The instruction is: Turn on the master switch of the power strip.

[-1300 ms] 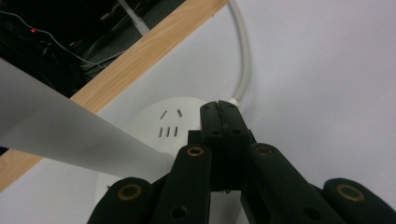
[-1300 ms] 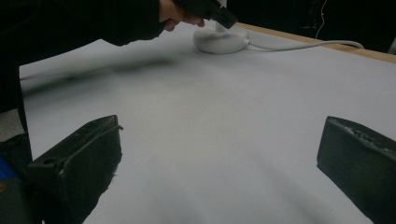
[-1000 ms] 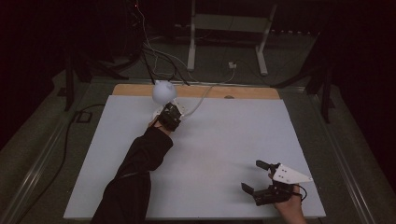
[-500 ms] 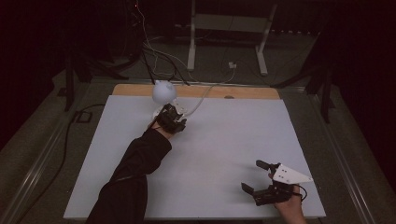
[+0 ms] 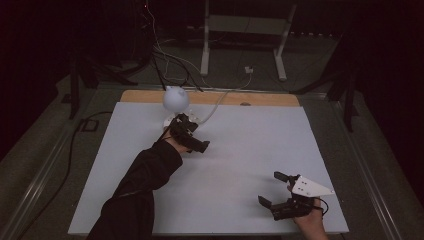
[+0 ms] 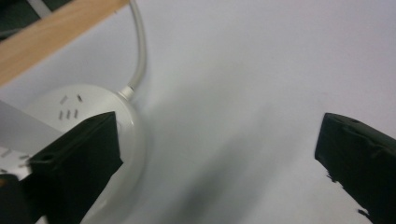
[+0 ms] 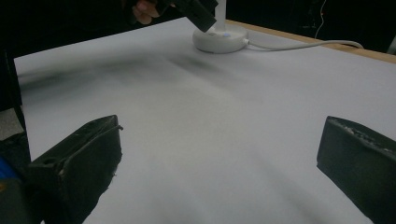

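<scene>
A white desk lamp with a round head (image 5: 176, 98) stands on a round white base (image 6: 79, 109) at the far left of the white table top (image 5: 240, 165). Its white cable (image 6: 140, 51) runs off over the far edge. My left gripper (image 5: 192, 136) hovers just in front and to the right of the base, held by a hand in a black sleeve. It is open (image 6: 219, 149), with bare table between the jaws and the base beside its left jaw. My right gripper (image 5: 271, 189) rests open near the front right corner, nothing between its jaws (image 7: 219, 154).
A wooden strip (image 5: 215, 98) borders the table's far edge. Behind it on the dark floor are cables and a white stand (image 5: 240, 30). In the right gripper view the lamp base (image 7: 220, 39) and the left gripper (image 7: 196, 11) appear far off.
My left gripper has drawn back from the lamp base, toward the person and slightly right. The right gripper has stayed where it was.
</scene>
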`<state>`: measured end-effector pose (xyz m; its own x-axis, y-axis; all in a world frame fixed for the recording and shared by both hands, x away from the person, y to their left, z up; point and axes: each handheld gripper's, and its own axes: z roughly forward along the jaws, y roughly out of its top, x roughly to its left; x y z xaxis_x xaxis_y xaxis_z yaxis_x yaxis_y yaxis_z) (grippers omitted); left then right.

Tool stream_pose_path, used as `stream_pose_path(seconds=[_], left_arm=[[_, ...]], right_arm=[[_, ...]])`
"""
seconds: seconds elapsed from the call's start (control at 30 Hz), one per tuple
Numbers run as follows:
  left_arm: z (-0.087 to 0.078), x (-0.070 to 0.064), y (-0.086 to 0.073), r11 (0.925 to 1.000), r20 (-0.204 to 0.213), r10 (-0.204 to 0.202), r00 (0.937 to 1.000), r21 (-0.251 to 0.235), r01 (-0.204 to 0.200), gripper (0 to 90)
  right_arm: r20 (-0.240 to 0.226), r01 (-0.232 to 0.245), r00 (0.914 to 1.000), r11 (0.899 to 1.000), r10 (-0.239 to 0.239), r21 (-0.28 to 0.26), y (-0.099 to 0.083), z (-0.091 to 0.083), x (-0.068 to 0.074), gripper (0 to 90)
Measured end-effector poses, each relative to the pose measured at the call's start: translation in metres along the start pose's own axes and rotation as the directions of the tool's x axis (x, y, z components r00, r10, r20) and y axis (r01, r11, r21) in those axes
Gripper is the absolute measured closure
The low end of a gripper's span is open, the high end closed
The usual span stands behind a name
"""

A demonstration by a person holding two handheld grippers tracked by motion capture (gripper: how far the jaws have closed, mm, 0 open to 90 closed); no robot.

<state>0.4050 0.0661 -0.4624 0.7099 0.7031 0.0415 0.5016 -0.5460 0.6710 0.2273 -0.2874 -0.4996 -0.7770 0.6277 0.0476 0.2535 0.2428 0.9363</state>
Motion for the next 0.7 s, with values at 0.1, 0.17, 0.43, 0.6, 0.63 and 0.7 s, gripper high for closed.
stream_pose_path(seconds=[0.1,0.17,0.43,0.6,0.63,0.7], left_arm=[[-0.004,-0.001,-0.003,1.0,0.011,0.0,0.9999,0.004,0.0,0.2],[-0.008,0.0,-0.004,1.0,0.028,0.001,0.9996,0.002,-0.001,0.2],[-0.031,0.01,-0.013,1.0,0.047,-0.006,0.9989,-0.001,0.006,0.2],[-0.043,0.013,-0.022,0.9999,0.058,-0.013,0.9982,-0.002,0.013,0.2],[-0.045,0.012,-0.024,0.9999,0.053,-0.012,0.9985,-0.002,0.012,0.2],[-0.049,0.013,-0.028,0.9999,0.055,-0.017,0.9983,0.001,0.017,0.2]], right_arm=[[0.0,0.0,1.0,1.0,0.0,-0.001,0.0,0.0,0.0,0.0],[-0.001,0.0,1.0,1.0,0.0,-0.001,0.0,0.0,0.0,0.0],[0.001,-0.002,1.0,1.0,0.002,0.0,0.0,0.0,0.0,0.1],[0.001,0.001,1.0,1.0,-0.001,-0.001,0.001,0.001,0.001,0.0],[0.001,0.0,1.0,1.0,0.0,0.0,0.001,0.001,0.001,0.1],[0.001,0.001,1.0,1.0,-0.001,0.002,0.001,0.001,0.001,0.1]])
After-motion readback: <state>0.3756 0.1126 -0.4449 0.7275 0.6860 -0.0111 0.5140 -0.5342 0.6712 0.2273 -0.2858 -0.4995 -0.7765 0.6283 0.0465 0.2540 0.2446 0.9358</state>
